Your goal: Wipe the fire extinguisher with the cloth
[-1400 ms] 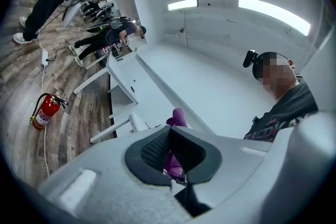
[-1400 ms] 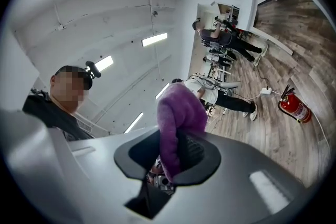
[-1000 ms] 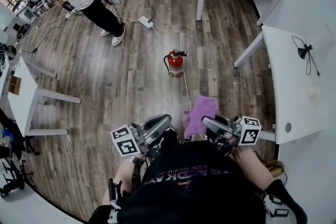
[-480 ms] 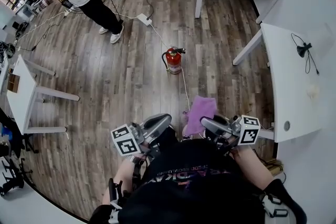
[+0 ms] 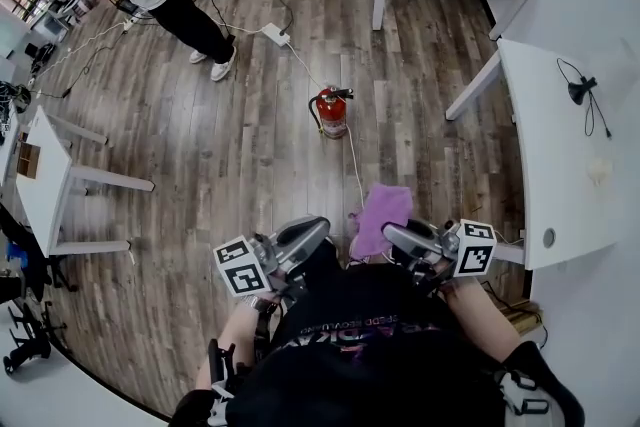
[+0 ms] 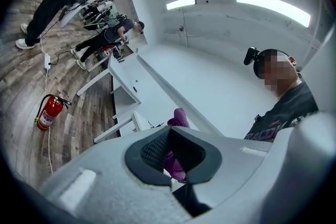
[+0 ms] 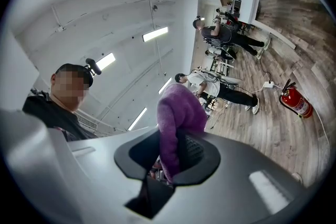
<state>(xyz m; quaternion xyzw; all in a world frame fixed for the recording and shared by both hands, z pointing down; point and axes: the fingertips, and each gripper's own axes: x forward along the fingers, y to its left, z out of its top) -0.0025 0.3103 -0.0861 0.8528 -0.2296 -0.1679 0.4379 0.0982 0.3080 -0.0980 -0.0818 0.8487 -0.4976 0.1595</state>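
Right tool [image 5: 390, 232] grips cloth [image 5: 383, 213]; fire extinguisher [image 5: 332, 112] stands amid open floor [image 5: 230, 165].

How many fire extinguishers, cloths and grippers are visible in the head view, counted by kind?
fire extinguisher: 1, red, standing on the floor
cloth: 1, purple
grippers: 2, the left gripper and the right gripper, whose jaws hold the cloth
Total: 4

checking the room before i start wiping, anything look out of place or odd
The fire extinguisher stands upright on its own in the open middle of the wood floor, not on a mount or stand. A white cable trails loose across the floor right past its base. Nothing looks spilled or damaged.
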